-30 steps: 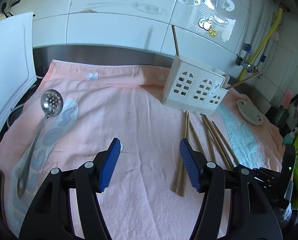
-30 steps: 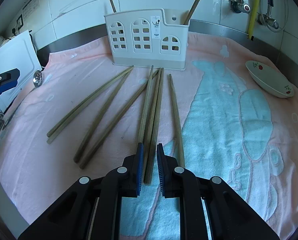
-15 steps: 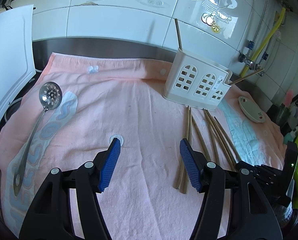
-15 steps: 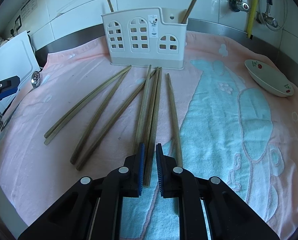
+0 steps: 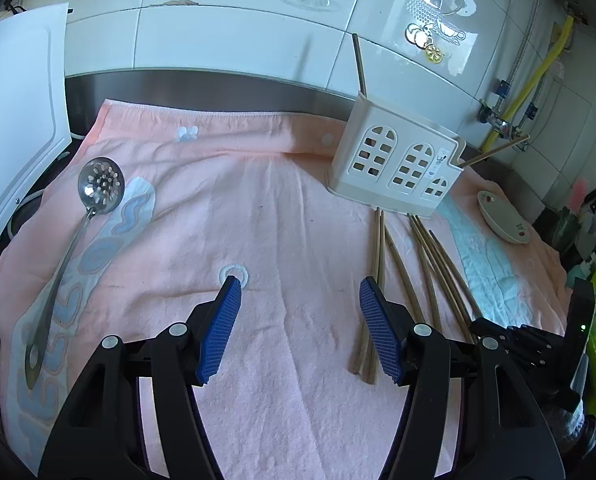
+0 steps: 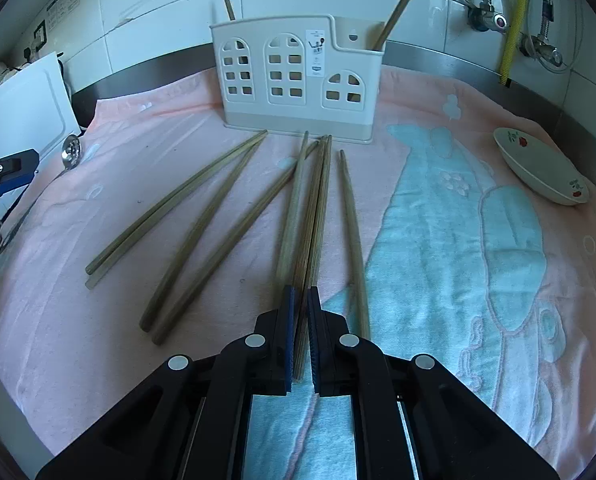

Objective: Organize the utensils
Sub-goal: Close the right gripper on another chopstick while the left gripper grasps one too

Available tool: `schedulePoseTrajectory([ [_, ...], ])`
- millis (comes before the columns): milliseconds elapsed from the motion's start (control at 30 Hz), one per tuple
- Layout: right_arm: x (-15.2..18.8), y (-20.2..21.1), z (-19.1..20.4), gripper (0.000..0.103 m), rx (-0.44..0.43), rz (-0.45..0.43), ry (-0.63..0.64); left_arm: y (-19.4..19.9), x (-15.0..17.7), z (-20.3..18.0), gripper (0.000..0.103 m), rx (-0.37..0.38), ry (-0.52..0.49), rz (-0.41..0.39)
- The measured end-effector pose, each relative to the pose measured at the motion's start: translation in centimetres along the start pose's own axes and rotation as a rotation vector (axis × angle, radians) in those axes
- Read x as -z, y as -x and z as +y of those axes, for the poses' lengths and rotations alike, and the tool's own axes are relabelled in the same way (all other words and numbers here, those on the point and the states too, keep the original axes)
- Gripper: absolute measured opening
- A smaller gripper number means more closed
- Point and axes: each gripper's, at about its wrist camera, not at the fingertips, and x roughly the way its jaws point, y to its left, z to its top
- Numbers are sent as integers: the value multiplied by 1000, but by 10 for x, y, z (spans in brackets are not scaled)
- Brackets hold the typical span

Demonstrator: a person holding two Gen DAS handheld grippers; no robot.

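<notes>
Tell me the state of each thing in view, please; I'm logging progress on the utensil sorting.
Left gripper: open, holding nothing, above the towel.
Right gripper: shut on a chopstick.
Utensil holder: upright, two chopsticks standing in it.
Loose chopsticks: lying flat on the towel, fanned out before the holder.
Slotted spoon: lying flat, untouched.
Bowl: tilted on the towel; contents cannot be seen.

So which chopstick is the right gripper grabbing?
The one in the middle of the bunch, pointing straight at the white holder. Its near end sits between the right gripper pads; the other chopsticks lie free on the towel.
</notes>
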Motion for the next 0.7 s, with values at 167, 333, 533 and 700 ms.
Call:
schedulePoseTrajectory([
  [167, 3, 2, -7, 7, 9, 5, -14, -1, 0, -1, 62, 6, -5, 4],
  [333, 8, 0, -9, 8, 5, 19, -18, -3, 1, -2, 62, 10, -4, 12],
  [533, 7, -3, -5, 8, 25, 6, -5, -8, 5, -9, 62, 36, -28, 33],
  [700, 7, -3, -1, 8, 41, 0, 22, -17, 14, -21, 62, 59, -58, 68],
])
